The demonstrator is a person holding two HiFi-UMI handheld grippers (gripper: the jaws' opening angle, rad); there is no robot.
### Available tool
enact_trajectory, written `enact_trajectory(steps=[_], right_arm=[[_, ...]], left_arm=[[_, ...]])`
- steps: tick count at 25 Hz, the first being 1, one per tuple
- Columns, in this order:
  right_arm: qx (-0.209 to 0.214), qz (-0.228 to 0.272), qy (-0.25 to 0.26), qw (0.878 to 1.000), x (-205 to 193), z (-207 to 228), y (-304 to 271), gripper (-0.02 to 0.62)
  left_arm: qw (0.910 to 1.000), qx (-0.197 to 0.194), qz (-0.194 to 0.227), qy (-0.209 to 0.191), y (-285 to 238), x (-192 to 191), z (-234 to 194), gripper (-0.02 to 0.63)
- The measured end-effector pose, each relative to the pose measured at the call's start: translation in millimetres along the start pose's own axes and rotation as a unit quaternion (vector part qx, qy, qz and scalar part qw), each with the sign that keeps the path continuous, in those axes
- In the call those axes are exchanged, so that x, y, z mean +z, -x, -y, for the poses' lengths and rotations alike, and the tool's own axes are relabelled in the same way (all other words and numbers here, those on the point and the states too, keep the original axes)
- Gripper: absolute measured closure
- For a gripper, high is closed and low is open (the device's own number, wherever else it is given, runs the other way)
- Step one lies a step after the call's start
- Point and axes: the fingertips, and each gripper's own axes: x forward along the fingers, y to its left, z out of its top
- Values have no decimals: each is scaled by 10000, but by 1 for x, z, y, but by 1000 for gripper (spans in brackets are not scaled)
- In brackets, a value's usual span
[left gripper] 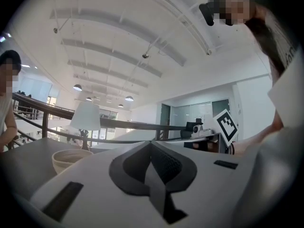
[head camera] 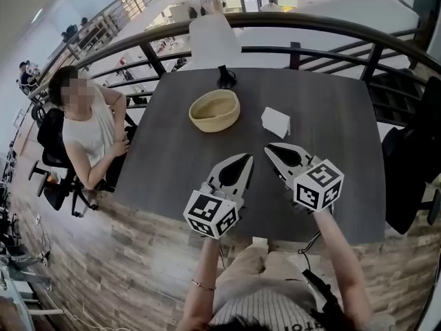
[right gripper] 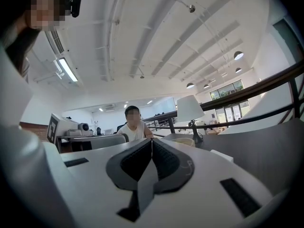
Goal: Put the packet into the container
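We see a dark grey table (head camera: 344,157), a cream bowl (head camera: 214,110) and a white packet (head camera: 275,122). Our left gripper (head camera: 247,157) and right gripper (head camera: 269,147) are white with black pads (right gripper: 165,158), each with a cube (head camera: 211,214) of black-and-white square markers. The floor (head camera: 138,254) shows brown wood-grain planks, the railing (head camera: 310,23) is dark brown, and the lamp (left gripper: 85,116) has a white shade.

Dark table (head camera: 344,185) bears tan container (head camera: 214,110), white packet (head camera: 275,122), perhaps a lamp base (head camera: 225,78).
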Motion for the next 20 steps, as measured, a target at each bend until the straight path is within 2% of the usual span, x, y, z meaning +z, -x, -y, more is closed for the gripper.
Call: enact_trajectory(steps=[9,12,15,16,20], right_arm=[[-43,-166,30,9998,12,54,-14,584],[43,-391,199,9990,18,76,-17,583],[68,-716,418,9965,7,98,-27,581],[49,-809,458,9957,1,105,-31,575],[-145,-1116,480,9925,-21,139,-45,466]], left_arm=[[9997,-60,-186,139,-46,-13,-15,598],[9994,26,-267,219,-67,-14,-16,598],[9989,127,-316,332,-80,-23,-24,598],[9987,151,-329,353,-83,-27,-29,598],[9980,182,-431,419,-94,-43,-40,598]])
